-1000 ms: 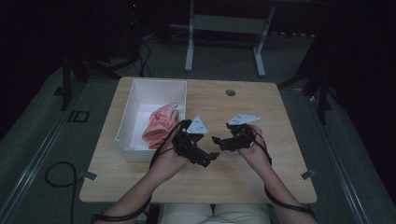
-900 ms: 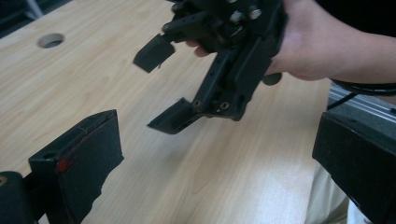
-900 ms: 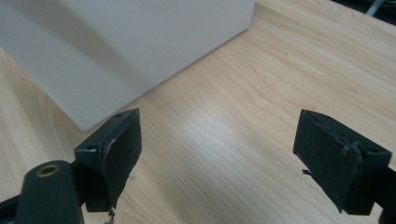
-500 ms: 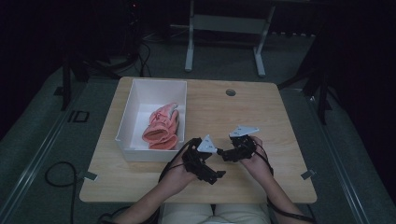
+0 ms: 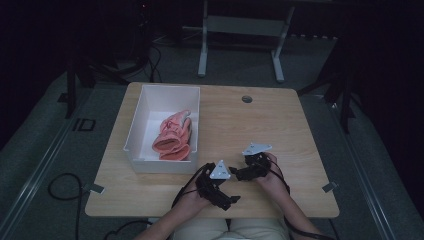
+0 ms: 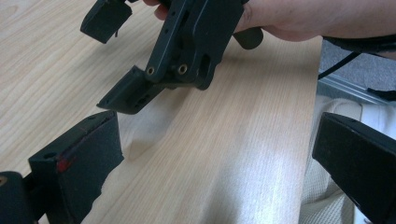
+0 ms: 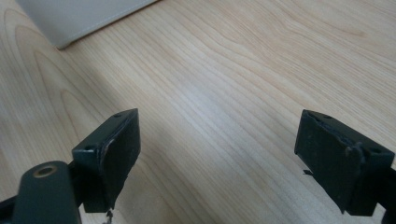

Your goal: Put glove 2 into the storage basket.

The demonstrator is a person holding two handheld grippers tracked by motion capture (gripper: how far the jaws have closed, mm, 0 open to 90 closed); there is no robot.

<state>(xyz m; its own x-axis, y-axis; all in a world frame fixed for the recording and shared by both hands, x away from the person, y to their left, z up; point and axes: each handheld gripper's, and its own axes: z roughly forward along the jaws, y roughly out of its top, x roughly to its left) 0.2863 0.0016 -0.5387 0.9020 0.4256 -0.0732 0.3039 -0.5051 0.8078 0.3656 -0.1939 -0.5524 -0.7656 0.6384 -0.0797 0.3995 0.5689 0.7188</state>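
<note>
A pink rubber glove (image 5: 172,139) lies crumpled in the white bin (image 5: 150,107) on the left half of the table. My left gripper (image 5: 226,196) hovers over the table's front edge, right of the bin; its jaws stand wide apart over bare wood in the left gripper view (image 6: 215,158), holding nothing. My right gripper (image 5: 239,173) is just beyond it, pointing left, and also appears close ahead in the left gripper view (image 6: 140,70). Its jaws (image 7: 217,158) are spread over bare wood, with nothing between them.
The wooden table (image 5: 280,120) has a small round grommet (image 5: 247,99) near its far edge. A corner of the bin (image 7: 79,18) lies just ahead of the right gripper. The person's lap (image 6: 327,196) lies past the front edge. Metal stand legs (image 5: 202,50) rise behind the table.
Both hands have drawn back from beside the bin toward the table's front edge. The glove stays in the bin.
</note>
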